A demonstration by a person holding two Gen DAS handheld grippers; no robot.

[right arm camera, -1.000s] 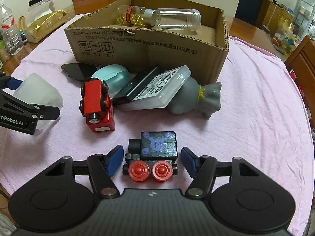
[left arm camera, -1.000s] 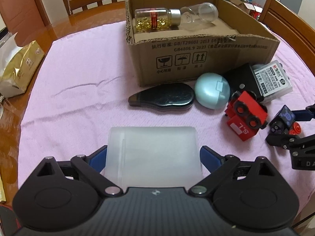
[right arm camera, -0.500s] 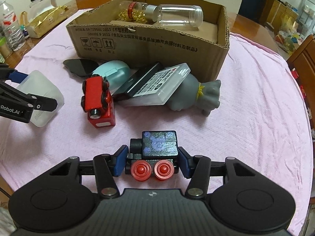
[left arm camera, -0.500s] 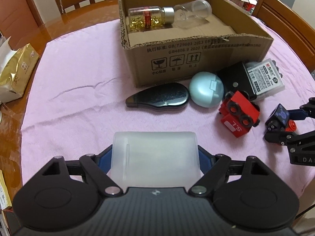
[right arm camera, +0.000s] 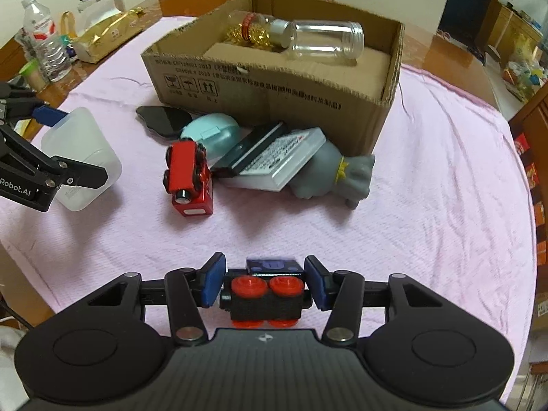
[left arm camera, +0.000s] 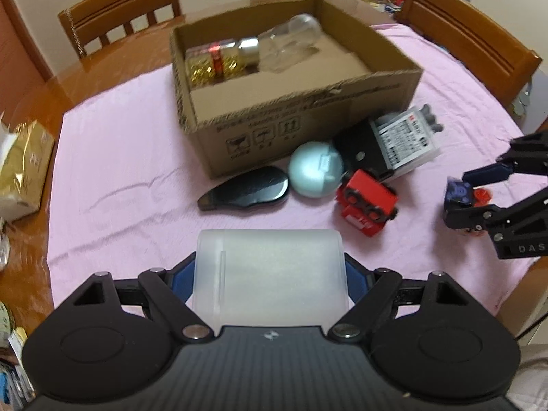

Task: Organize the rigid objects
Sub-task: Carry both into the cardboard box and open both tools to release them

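Two items already lie in the cardboard box (right arm camera: 274, 78) at the far side of the pink cloth (right arm camera: 445, 188): a bottle of gold capsules (right arm camera: 253, 30) and an empty clear jar (right arm camera: 325, 39). Two more are in hand — the left gripper (left arm camera: 270, 274) is clamped on a frosted plastic container (left arm camera: 270, 274), the right gripper (right arm camera: 263, 282) has closed snug on a small black toy with red wheels (right arm camera: 263, 291).

Left on the cloth, just near of the box: black flat case (left arm camera: 246, 188), pale blue round case (left arm camera: 315, 169), red toy vehicle (left arm camera: 368, 205), black wallet (left arm camera: 359, 147), white labelled box (left arm camera: 407, 140), grey soft figure (right arm camera: 335, 174).

Judgement: under halfway — two boxed, two lifted, six to go.
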